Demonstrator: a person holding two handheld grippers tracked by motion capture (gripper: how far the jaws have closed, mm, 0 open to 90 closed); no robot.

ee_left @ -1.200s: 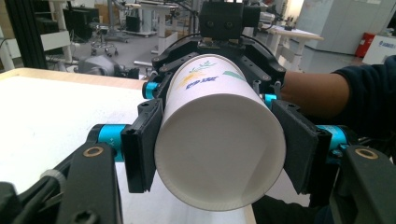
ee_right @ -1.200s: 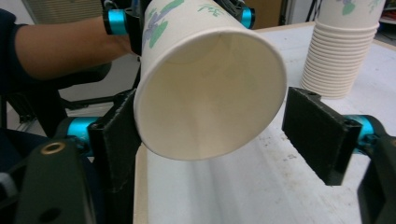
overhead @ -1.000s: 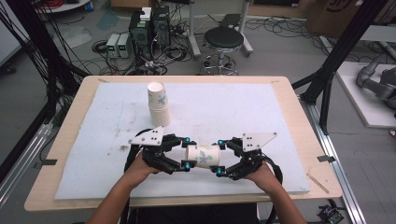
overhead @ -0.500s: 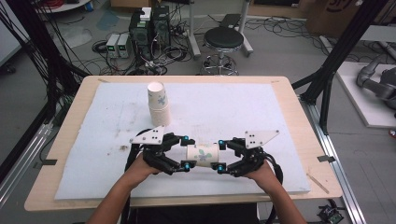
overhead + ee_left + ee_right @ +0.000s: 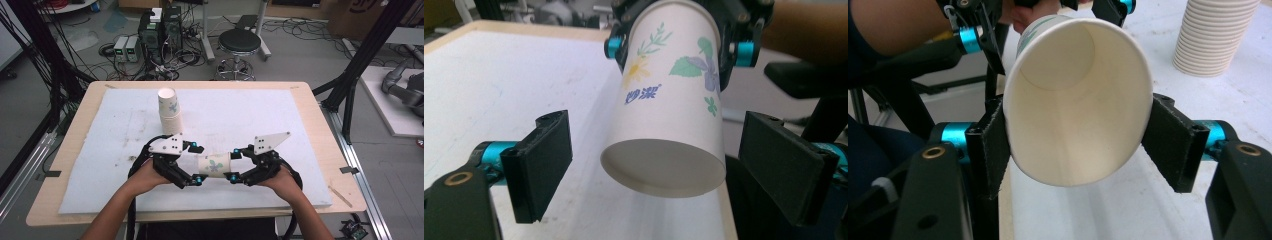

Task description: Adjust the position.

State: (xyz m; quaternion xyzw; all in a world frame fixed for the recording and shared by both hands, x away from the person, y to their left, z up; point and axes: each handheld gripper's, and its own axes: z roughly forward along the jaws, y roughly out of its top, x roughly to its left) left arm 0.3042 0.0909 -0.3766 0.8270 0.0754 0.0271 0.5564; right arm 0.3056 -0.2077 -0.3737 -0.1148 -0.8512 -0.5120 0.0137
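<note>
Between both grippers, a floral paper cup lying sideways, blue Chinese characters printed on it. Right gripper pinching its rim end. Left gripper just opened, jaws spread clear of the base.

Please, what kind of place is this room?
Probably a robotics lab or data-recording workspace: a white-padded table inside a black frame, computers with tangled cables on the floor, and a rolling stool behind.

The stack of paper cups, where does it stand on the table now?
In the high view the stack of paper cups stands upside down on the white mat, left of centre toward the far edge, just beyond the left gripper.
</note>
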